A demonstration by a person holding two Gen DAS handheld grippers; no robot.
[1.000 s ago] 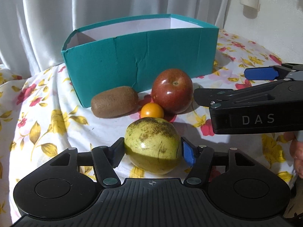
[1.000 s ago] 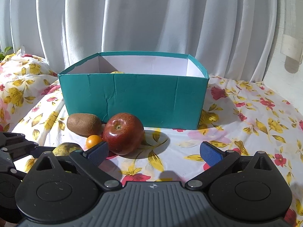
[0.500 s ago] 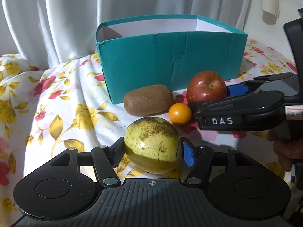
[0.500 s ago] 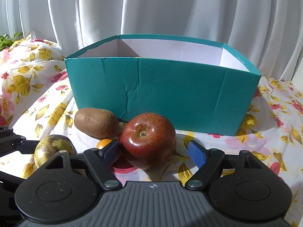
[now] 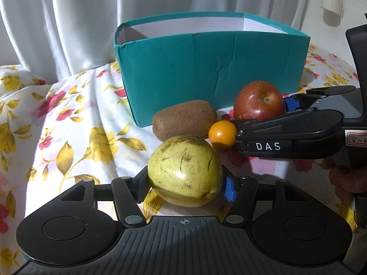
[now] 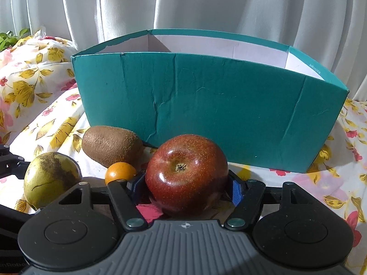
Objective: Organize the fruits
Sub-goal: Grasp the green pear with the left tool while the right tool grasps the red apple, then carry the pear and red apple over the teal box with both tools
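Note:
My left gripper [image 5: 185,184] is shut on a yellow-green pear [image 5: 184,170], which also shows at the left of the right wrist view [image 6: 51,178]. My right gripper [image 6: 187,186] is shut on a red apple [image 6: 187,174]; in the left wrist view that gripper [image 5: 262,113] reaches in from the right around the apple [image 5: 259,103]. A brown kiwi [image 5: 184,120] [image 6: 112,145] and a small orange fruit [image 5: 222,134] [image 6: 120,172] lie between them on the floral cloth. The teal box [image 5: 211,68] [image 6: 206,103] stands just behind the fruits, open at the top.
The floral cloth [image 5: 68,126] covers a soft, uneven surface. White curtains [image 6: 183,4] hang close behind the box. A hand [image 5: 344,181] holds the right gripper's handle at the right edge. Green leaves [image 6: 11,37] show at the far left.
My right gripper has moved forward and closed its jaws on the apple. My left gripper still holds the pear and has turned a little left, so the box sits more to the right.

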